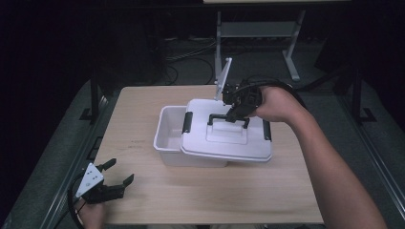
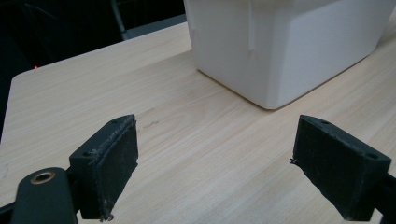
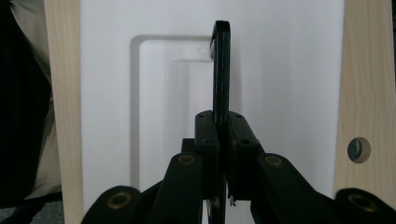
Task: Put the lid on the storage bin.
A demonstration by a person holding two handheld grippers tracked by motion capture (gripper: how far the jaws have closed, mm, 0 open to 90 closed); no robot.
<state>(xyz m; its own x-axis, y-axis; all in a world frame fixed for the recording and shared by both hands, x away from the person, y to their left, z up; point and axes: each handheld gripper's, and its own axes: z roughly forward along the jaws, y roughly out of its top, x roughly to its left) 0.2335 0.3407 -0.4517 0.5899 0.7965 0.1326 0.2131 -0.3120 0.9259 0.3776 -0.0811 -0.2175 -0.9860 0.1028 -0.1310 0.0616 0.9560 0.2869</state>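
Observation:
A white plastic box (image 1: 169, 143) stands mid-table, its white lid (image 1: 224, 140) shifted to the right so the box's left part is uncovered. The lid carries a black handle (image 1: 228, 119) and black side latches (image 1: 187, 122). My right gripper (image 1: 235, 110) is shut on the raised handle (image 3: 221, 70), jaws pressed on both sides of it, above the lid (image 3: 289, 70). My left gripper (image 1: 119, 174) rests open near the table's front left corner; its pads (image 2: 116, 163) are wide apart over bare wood, with the box wall (image 2: 280, 51) ahead.
The light wooden table (image 1: 143, 200) has free surface in front and to the left of the box. A screw hole (image 3: 358, 150) marks the tabletop beside the lid. Behind the table stand a grey metal frame (image 1: 291, 47) and cables on a dark floor.

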